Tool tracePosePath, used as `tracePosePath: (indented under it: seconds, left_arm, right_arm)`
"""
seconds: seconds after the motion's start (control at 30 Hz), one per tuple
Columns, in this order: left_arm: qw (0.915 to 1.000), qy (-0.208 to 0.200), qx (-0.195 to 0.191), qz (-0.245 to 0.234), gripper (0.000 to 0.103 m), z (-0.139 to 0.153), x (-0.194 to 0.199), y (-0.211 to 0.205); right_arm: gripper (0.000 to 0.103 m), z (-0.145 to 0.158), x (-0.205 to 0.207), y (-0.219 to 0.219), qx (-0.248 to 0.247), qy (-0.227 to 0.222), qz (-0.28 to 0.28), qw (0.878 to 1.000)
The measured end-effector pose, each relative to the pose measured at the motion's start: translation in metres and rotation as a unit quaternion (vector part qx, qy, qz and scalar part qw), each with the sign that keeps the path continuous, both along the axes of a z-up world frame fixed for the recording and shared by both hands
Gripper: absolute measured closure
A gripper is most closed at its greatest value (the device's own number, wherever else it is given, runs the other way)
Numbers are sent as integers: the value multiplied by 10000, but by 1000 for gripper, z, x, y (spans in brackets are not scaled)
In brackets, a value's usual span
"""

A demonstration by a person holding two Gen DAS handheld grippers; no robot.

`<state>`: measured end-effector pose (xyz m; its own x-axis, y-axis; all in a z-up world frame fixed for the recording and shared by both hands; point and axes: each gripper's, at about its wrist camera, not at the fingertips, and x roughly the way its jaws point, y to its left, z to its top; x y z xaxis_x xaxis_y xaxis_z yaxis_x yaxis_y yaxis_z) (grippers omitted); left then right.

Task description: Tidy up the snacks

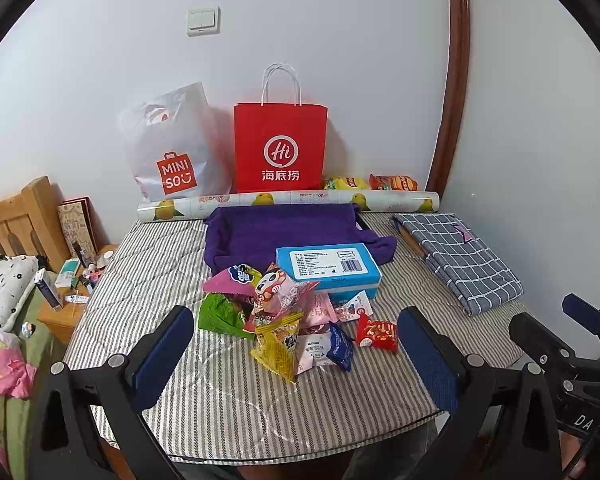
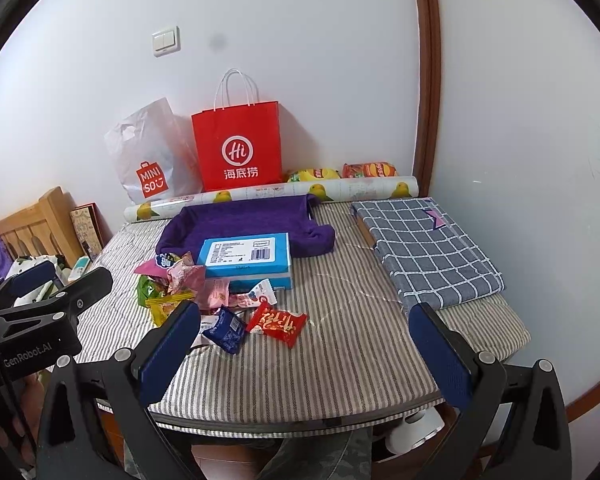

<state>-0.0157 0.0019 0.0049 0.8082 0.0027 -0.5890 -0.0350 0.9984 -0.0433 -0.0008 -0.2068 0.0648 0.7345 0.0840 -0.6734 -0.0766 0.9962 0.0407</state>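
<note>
A pile of small snack packets (image 1: 284,312) lies on the striped table cover (image 1: 236,408), in front of a blue box (image 1: 328,266). The pile also shows in the right wrist view (image 2: 188,292), with a red packet (image 2: 278,322) and a dark blue packet (image 2: 226,330) at its near edge. A purple cloth-lined tray (image 1: 268,232) sits behind the box. My left gripper (image 1: 296,356) is open and empty, just short of the pile. My right gripper (image 2: 306,350) is open and empty, over the near table edge, to the right of the pile.
A red paper bag (image 1: 280,148) and a white Miniso bag (image 1: 172,152) stand against the wall. A printed roll (image 1: 288,202) lies before them, with chip bags (image 1: 392,182) behind it. A folded checked cloth (image 1: 460,260) lies right. A cluttered wooden bedside stand (image 1: 60,308) is left.
</note>
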Motion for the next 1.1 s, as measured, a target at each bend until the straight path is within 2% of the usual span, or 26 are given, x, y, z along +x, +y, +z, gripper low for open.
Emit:
tracePosePath:
  seconds: [1.1]
  left_arm:
    - [10000,-15,-3,-12,0,1,-1,0]
  right_arm:
    - [1,3,-7,0,38,-68,23,10000]
